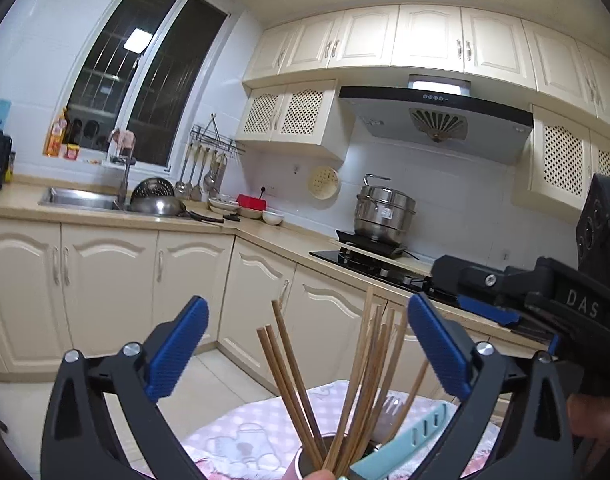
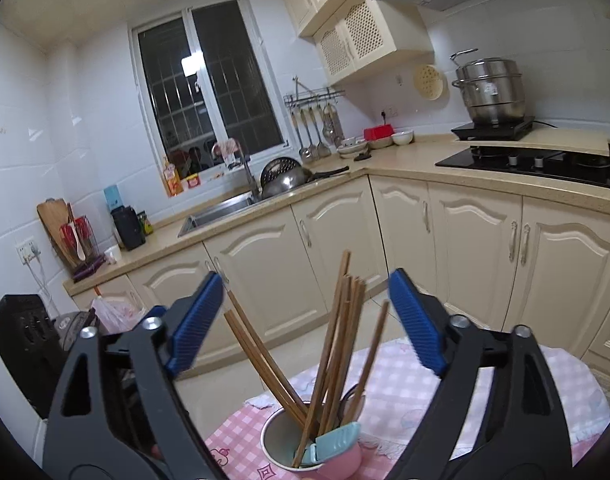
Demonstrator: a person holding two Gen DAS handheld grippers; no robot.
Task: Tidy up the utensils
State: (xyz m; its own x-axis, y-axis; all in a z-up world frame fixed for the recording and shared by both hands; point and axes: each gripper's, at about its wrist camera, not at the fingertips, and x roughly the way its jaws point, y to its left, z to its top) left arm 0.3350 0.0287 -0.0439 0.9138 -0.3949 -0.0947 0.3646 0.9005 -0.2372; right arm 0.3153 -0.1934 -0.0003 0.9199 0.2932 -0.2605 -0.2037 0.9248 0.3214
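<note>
- Pink checked cloth: fills the lower centre of the right wrist view and lies under the cup.
- Your left gripper: jaws spread wide, holding nothing, chopsticks rising between its blue pads.
- Your right gripper: likewise spread and empty.
- Chopsticks: fanned upright in the cup, centre frame.
- Pink cup: bottom centre, also holding a pale blue utensil, possibly a peeler.
</note>
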